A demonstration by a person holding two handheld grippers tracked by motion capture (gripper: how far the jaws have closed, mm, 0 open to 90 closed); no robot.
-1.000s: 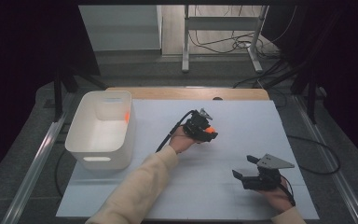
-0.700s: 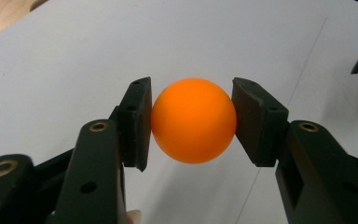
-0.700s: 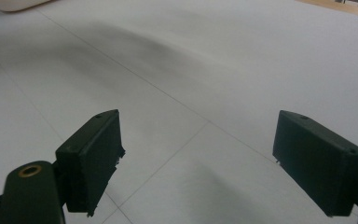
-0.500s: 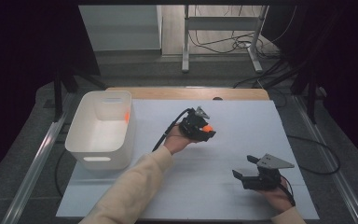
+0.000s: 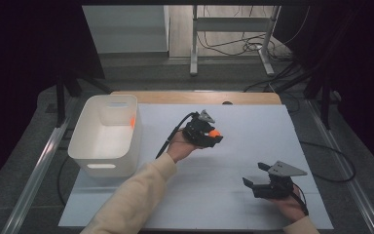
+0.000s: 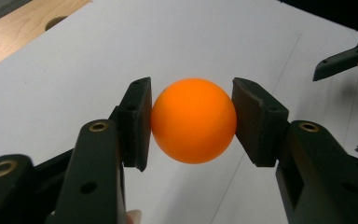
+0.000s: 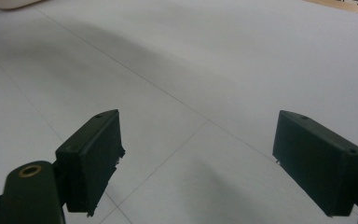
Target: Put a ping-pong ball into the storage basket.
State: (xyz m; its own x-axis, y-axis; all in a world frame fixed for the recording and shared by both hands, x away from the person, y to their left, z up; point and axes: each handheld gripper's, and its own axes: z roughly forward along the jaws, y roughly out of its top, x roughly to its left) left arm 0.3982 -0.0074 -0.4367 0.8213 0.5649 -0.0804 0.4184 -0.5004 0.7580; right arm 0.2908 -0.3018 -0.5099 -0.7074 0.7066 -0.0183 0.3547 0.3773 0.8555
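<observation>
Orange ball sits clamped between the left gripper's pads, the white bin well off to its left — right gripper gapes empty, farther away.

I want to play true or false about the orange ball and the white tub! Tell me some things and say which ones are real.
1. The left gripper squeezes the orange ball between its two pads. True.
2. The ball is lying inside the white tub. False: it is held in the left gripper, over the white table sheet, to the right of the tub.
3. The right gripper is holding a ball too. False: its jaws stand wide apart with nothing between them.
4. The tub sits at the left side of the table. True.
5. The ball is blue. False: it is orange.
</observation>
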